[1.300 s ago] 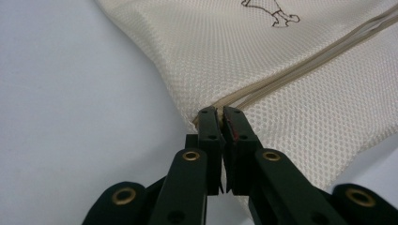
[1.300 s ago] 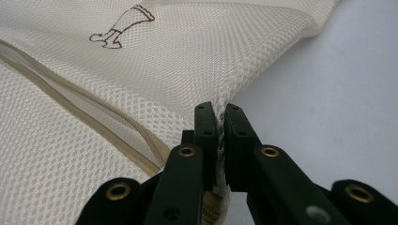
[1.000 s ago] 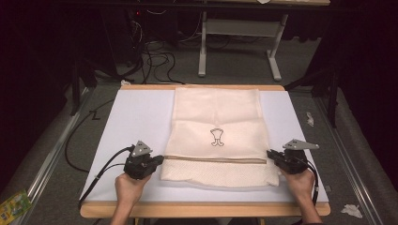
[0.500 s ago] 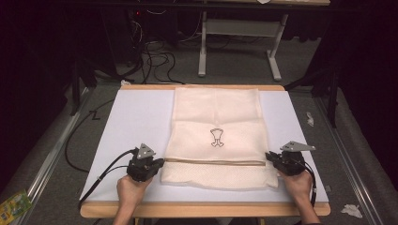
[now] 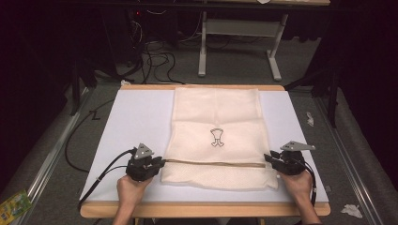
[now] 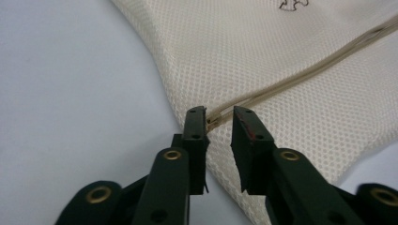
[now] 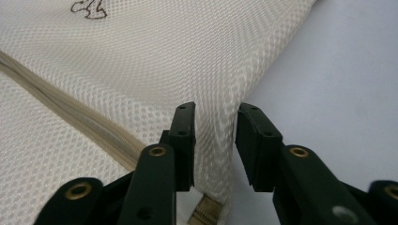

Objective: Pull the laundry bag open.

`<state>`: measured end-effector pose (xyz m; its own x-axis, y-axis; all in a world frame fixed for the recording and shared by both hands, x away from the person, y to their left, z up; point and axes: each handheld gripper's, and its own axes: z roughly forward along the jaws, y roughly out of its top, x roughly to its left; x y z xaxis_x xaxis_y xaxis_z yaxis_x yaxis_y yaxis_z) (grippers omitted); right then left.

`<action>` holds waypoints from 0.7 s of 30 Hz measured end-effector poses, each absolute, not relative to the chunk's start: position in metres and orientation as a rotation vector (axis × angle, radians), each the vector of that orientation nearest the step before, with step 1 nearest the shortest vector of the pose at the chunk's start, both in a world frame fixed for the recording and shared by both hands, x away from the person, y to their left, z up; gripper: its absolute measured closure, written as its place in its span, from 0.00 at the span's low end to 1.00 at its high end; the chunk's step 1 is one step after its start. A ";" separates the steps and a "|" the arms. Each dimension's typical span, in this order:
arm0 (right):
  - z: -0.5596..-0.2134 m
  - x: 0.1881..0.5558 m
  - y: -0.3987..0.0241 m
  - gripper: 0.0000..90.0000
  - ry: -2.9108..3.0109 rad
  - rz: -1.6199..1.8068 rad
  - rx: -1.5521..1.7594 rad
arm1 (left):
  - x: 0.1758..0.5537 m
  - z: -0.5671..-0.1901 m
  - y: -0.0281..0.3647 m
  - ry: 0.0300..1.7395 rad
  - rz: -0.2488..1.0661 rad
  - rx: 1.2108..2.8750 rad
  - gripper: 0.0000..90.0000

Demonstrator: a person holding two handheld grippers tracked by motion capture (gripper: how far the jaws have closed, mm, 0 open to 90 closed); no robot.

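Left tongs (image 5: pixel 161 163) and right tongs (image 5: pixel 267 158) just opened off bag (image 5: pixel 216 117) fold at 9 and 3 o'clock; release step, next withdraw.

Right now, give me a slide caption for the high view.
Folded cream mesh laundry bag on a white mat, with left gripper and right gripper at its folded edge's ends, jaws just opened.

Table (image 5: pixel 141 105) carries a white surface with a wooden rim. One cream mesh bag (image 5: pixel 216 112) (folded, flat) lies between the left gripper (image 5: pixel 162 164) and right gripper (image 5: pixel 266 158).

One mesh bag (image 5: pixel 217 133); two grippers, left gripper (image 5: pixel 159 165), right gripper (image 5: pixel 268 159); one table (image 5: pixel 136 117).
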<state>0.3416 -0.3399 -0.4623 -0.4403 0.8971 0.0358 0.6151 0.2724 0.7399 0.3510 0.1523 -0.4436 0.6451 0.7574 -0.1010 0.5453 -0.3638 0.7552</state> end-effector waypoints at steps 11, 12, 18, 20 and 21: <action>-0.440 0.336 -0.354 0.61 2.030 1.080 1.372 | 0.351 -0.425 0.169 1.010 0.433 1.940 0.62; -0.438 0.336 -0.356 0.61 2.017 1.089 1.378 | 0.352 -0.422 0.172 1.012 0.447 1.930 0.61; -0.429 0.334 -0.367 0.60 1.967 1.122 1.394 | 0.352 -0.407 0.184 1.010 0.488 1.877 0.59; -0.426 0.334 -0.371 0.60 1.957 1.125 1.384 | 0.354 -0.405 0.187 1.018 0.492 1.868 0.58; -0.425 0.333 -0.373 0.59 1.946 1.129 1.398 | 0.354 -0.405 0.188 1.021 0.493 1.865 0.58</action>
<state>0.3332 -0.3727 -0.4253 -0.3570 0.9310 0.0755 0.5273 0.1342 0.8390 0.3542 0.1883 -0.4051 0.5751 0.8142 -0.0791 0.4441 -0.2295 0.8661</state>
